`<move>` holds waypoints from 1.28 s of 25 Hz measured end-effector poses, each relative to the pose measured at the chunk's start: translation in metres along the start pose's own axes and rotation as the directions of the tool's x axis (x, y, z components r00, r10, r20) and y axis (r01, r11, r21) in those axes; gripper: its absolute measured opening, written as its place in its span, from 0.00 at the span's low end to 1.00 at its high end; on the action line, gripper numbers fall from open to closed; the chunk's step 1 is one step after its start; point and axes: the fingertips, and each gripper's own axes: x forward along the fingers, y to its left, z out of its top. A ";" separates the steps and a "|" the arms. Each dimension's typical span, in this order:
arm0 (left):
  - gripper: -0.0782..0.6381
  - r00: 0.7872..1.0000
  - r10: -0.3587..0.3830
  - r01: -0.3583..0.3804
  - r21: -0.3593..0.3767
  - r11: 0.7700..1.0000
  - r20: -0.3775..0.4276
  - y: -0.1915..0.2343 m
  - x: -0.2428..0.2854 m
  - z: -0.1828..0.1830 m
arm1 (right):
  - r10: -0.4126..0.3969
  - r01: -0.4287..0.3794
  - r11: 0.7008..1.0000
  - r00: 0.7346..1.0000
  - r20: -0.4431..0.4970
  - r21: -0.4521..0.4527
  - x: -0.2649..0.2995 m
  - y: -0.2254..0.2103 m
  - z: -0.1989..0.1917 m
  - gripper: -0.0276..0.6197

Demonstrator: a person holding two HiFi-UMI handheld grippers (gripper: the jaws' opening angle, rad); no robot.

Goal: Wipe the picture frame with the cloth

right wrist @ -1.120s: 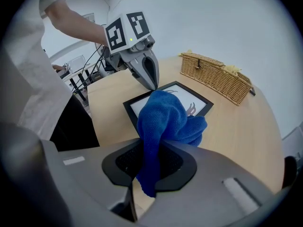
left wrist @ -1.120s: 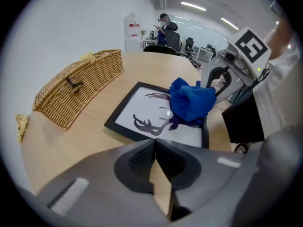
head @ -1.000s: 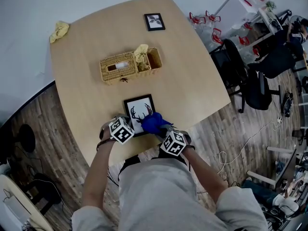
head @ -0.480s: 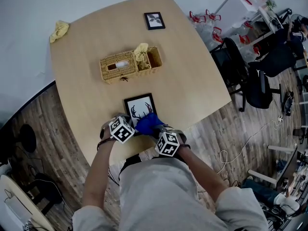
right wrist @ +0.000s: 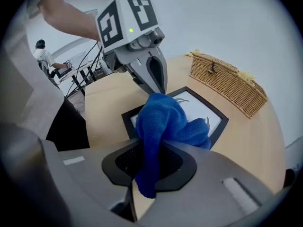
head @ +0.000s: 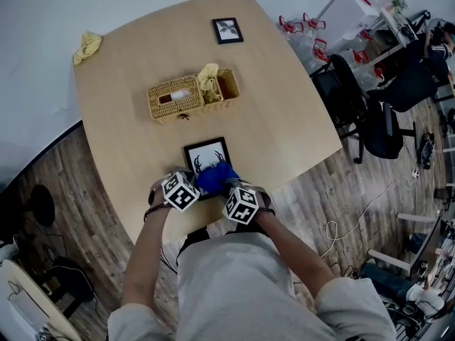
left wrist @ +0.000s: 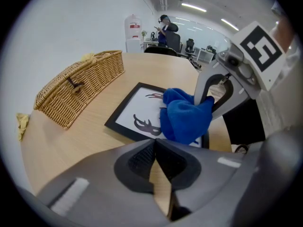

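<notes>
The picture frame (head: 205,154), black-edged with a white print of dark antlers, lies flat on the light wooden tabletop (head: 284,112) in the lower middle of the head view, close to the edge nearest the person. The blue cloth (head: 217,179) sits bunched on the frame's near right part and covers that corner.

The right tongs (right wrist: 149,161) are clamped on the blue cloth (right wrist: 163,122). A fold runs down between the two pads and hangs out below them, while the rest bulges ahead of the tips onto the glass of the frame (right wrist: 208,115). In the head view these tongs (head: 229,189) reach in from the lower right.

The left tongs (left wrist: 155,148) are closed with nothing between them; the pads meet at the tip, and only bare tabletop shows through the gap behind. They sit just short of the frame's near edge (left wrist: 135,115), to the left of the cloth (left wrist: 184,117). From the right gripper view, the left tongs (right wrist: 158,85) point down just beside the cloth at the frame's left side. Whether their tips touch it cannot be told.

Farther up the tabletop, well apart from the frame, stands a wicker basket (head: 181,99) with a yellow rag (head: 208,77) in one compartment. A small picture frame (head: 227,31) lies near the far edge, and another yellow rag (head: 87,45) sits at the upper left corner. Office chairs (head: 362,112) stand on the floor at the right.
</notes>
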 end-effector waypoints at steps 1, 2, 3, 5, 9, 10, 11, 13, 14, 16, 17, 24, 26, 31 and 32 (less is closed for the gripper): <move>0.18 1.000 -0.001 0.001 -0.001 1.000 0.001 0.000 0.000 0.000 | 0.005 -0.005 1.000 1.000 -0.009 -0.002 0.002 -0.003 0.001 0.13; 0.18 1.000 -0.003 0.003 -0.003 1.000 0.001 0.000 0.000 0.000 | 0.009 -0.009 1.000 1.000 -0.015 -0.004 0.004 -0.006 0.002 0.13; 0.18 1.000 -0.004 0.004 -0.003 1.000 0.000 0.000 0.000 0.000 | 0.011 -0.011 1.000 1.000 -0.017 -0.004 0.006 -0.010 0.004 0.13; 0.18 1.000 -0.005 0.005 0.000 1.000 0.000 -0.001 0.000 0.000 | 0.008 -0.008 1.000 1.000 -0.016 0.000 0.007 -0.016 0.008 0.13; 0.18 1.000 -0.004 0.004 0.003 1.000 0.001 0.000 0.000 0.000 | -0.002 0.002 1.000 1.000 -0.021 0.001 0.012 -0.031 0.018 0.13; 0.18 1.000 -0.004 0.004 0.003 1.000 0.001 0.000 0.000 0.000 | -0.004 0.004 1.000 1.000 -0.021 0.006 0.013 -0.035 0.021 0.13; 0.18 1.000 -0.004 0.004 0.005 1.000 0.001 0.000 0.000 0.000 | -0.006 0.006 1.000 1.000 -0.021 0.010 0.014 -0.039 0.023 0.13; 0.18 1.000 -0.003 0.003 0.007 1.000 0.001 0.000 0.000 0.000 | -0.010 0.010 1.000 1.000 -0.019 0.020 0.015 -0.048 0.028 0.13; 0.18 1.000 -0.004 0.004 0.008 1.000 0.001 0.000 0.000 -0.001 | -0.013 0.013 1.000 1.000 -0.018 0.027 0.016 -0.052 0.030 0.13; 0.18 1.000 -0.006 0.006 0.007 1.000 0.002 0.000 0.000 -0.001 | -0.021 0.021 0.999 1.000 -0.013 0.049 0.019 -0.062 0.036 0.13; 0.18 1.000 -0.007 0.007 0.007 1.000 0.003 0.000 0.000 -0.001 | -0.025 0.026 0.998 1.000 -0.010 0.061 0.020 -0.067 0.039 0.13; 0.18 1.000 0.001 -0.001 0.003 1.000 0.013 -0.001 -0.001 0.000 | -0.060 0.060 0.994 0.998 -0.001 0.097 0.029 -0.100 0.061 0.13; 0.18 1.000 0.003 -0.003 0.012 1.000 0.011 -0.002 -0.001 0.000 | -0.081 0.081 0.992 0.997 -0.003 0.097 0.030 -0.109 0.068 0.13; 0.18 1.000 0.005 -0.005 0.002 1.000 0.012 -0.001 0.001 0.000 | -0.112 0.112 0.988 0.994 -0.004 0.110 0.033 -0.129 0.080 0.13; 0.18 1.000 0.005 -0.005 -0.001 1.000 0.015 -0.001 0.000 0.000 | -0.116 0.115 0.987 0.993 -0.001 0.112 0.033 -0.131 0.082 0.13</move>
